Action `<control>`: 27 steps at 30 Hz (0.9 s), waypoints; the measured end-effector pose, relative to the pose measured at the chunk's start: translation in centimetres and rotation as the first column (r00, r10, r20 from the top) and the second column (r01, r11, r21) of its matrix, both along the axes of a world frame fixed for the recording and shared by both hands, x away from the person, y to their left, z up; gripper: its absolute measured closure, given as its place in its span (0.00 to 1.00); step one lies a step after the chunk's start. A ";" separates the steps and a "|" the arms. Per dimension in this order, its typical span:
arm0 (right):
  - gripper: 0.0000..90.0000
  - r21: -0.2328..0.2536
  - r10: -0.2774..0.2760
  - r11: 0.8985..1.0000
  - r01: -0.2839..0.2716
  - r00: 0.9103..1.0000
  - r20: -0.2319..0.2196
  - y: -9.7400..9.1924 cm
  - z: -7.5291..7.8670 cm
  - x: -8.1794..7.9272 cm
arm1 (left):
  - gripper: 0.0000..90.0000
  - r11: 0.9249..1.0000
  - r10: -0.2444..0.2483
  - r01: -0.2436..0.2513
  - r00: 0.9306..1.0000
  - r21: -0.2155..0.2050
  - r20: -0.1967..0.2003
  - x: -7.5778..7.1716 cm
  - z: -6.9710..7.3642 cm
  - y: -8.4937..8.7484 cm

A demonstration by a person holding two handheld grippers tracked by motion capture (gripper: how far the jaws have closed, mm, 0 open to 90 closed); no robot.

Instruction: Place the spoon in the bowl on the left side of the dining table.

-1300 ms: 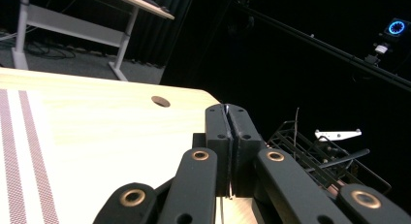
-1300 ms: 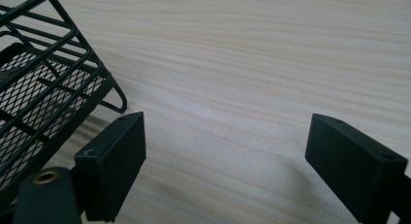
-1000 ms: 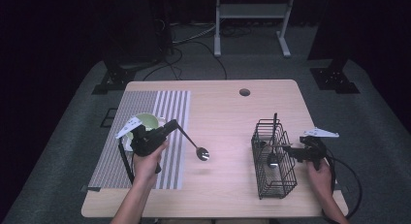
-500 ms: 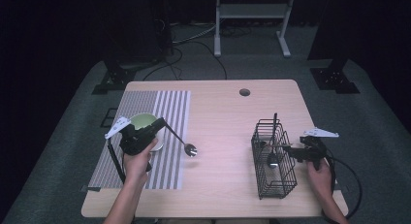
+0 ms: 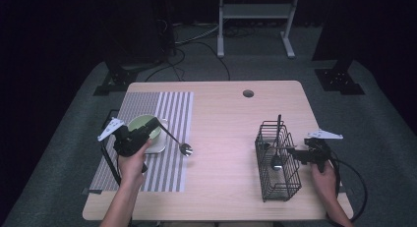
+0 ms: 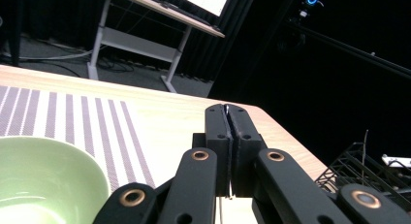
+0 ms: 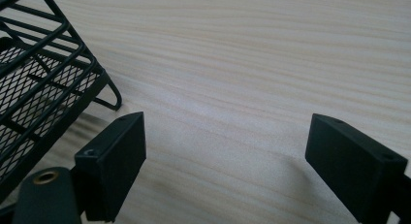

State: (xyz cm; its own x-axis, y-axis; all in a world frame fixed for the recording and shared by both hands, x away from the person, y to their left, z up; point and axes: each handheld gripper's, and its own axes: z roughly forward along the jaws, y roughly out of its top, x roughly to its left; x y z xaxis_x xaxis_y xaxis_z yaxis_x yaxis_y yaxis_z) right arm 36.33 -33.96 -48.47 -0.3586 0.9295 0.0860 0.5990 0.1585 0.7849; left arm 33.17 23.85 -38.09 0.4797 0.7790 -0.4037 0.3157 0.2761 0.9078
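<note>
My left gripper (image 5: 155, 122) is shut on the black handle of a spoon (image 5: 185, 148). The spoon slants down to the right, its metal head just above the striped placemat (image 5: 167, 106). In the left gripper view the pads (image 6: 216, 124) press together on a thin sliver of the handle, with the green bowl (image 6: 43, 170) at lower left. That bowl (image 5: 142, 126) sits on a white square dish (image 5: 158, 147) by my left hand. My right gripper (image 5: 294, 152) stands open beside the right wall of the black wire basket (image 5: 278, 183). Its jaws (image 7: 228, 136) are wide apart over bare wood.
A black-handled utensil (image 5: 278, 126) stands upright in the basket (image 7: 39, 78). The basket (image 6: 358, 166) shows far off to the right in the left gripper view. A round cable hole (image 5: 248, 93) lies near the table's back edge. Bare wood spreads between the placemat and the basket.
My left gripper has carried the spoon leftward, from the bare wood at mid-table to over the placemat by the bowl. The right gripper has not moved.
</note>
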 end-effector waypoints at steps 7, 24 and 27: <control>0.15 0.000 0.000 1.000 0.000 1.000 -0.004 0.0 0.0 0.0 | 0.99 1.000 0.031 -0.031 1.000 -0.003 0.000 0.6 0.3 1.0; 0.15 -0.001 -0.002 1.000 0.002 1.000 -0.005 0.0 0.0 0.0 | 0.99 0.992 0.125 -0.125 0.992 -0.007 0.002 1.1 1.3 3.7; 0.15 -0.002 -0.002 1.000 0.002 1.000 -0.005 0.0 0.0 0.0 | 0.99 0.990 0.138 -0.138 0.990 -0.014 0.006 1.1 1.6 4.2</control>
